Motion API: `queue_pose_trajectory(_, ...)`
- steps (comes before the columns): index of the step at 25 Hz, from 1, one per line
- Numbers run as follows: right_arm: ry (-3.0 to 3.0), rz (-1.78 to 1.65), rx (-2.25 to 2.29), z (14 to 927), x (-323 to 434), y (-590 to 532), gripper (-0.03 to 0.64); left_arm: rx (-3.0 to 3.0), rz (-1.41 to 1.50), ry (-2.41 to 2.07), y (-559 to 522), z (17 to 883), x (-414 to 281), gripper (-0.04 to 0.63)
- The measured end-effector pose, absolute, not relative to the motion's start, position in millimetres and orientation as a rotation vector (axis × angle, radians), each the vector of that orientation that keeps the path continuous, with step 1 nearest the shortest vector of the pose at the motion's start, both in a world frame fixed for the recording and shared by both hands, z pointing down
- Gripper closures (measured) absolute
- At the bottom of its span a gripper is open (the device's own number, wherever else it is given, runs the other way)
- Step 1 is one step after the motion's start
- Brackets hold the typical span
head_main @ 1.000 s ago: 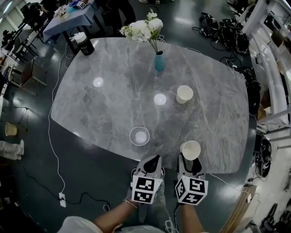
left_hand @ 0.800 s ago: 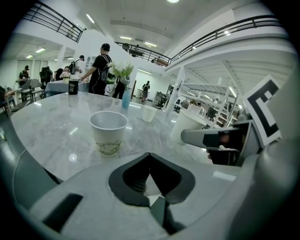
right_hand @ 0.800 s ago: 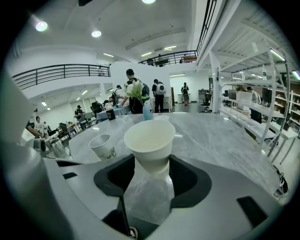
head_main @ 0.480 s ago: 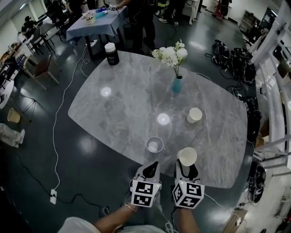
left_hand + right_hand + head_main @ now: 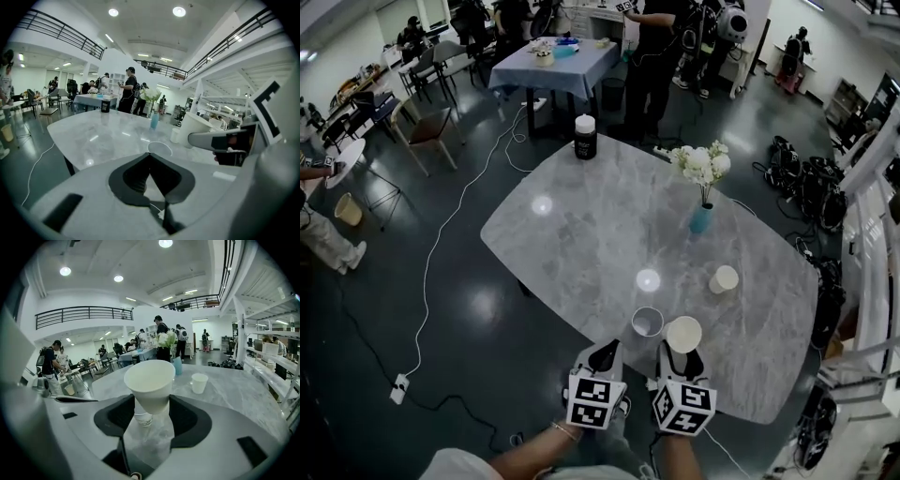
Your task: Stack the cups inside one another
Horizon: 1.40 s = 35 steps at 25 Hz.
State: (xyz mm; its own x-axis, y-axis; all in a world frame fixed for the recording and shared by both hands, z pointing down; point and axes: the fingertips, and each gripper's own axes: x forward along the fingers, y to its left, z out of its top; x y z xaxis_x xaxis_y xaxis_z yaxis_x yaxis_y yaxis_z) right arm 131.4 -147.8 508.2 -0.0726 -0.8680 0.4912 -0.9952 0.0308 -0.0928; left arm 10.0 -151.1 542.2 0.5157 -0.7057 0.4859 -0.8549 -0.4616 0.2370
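Low at the head view's centre, the right gripper (image 5: 683, 354) pinches a white paper cup (image 5: 683, 334) near its base between its fingers (image 5: 187, 420), over the counter's (image 5: 581, 234) near edge. The left gripper's (image 5: 609, 352) fingers are pressed together, empty. Just left stands a clear cup (image 5: 647, 322). Paper looks light and crushable, so a gentle hold low on the wall suits.

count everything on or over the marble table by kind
white paper cups: 2, held cup in the right claw, standing cup
clear cup: 1
blue vase with flowers: 1
dark canister: 1
total: 5
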Motion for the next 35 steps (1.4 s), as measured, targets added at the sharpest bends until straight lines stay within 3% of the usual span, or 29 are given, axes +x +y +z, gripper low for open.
queue_pose_trajectory(15, -2.065, 0.64, 1.781, 523.9, 82.0, -171.3, 0.408, 2.218, 0.44, -1.356, -161.0, 551.8, -36.2, 0.598)
queue_pose_trajectory(35, -2.019, 0.694, 1.725, 556.9, 74.9, -188.6, 0.408, 2.165, 0.512, -1.309, -175.0, 588.9, -37.5, 0.598)
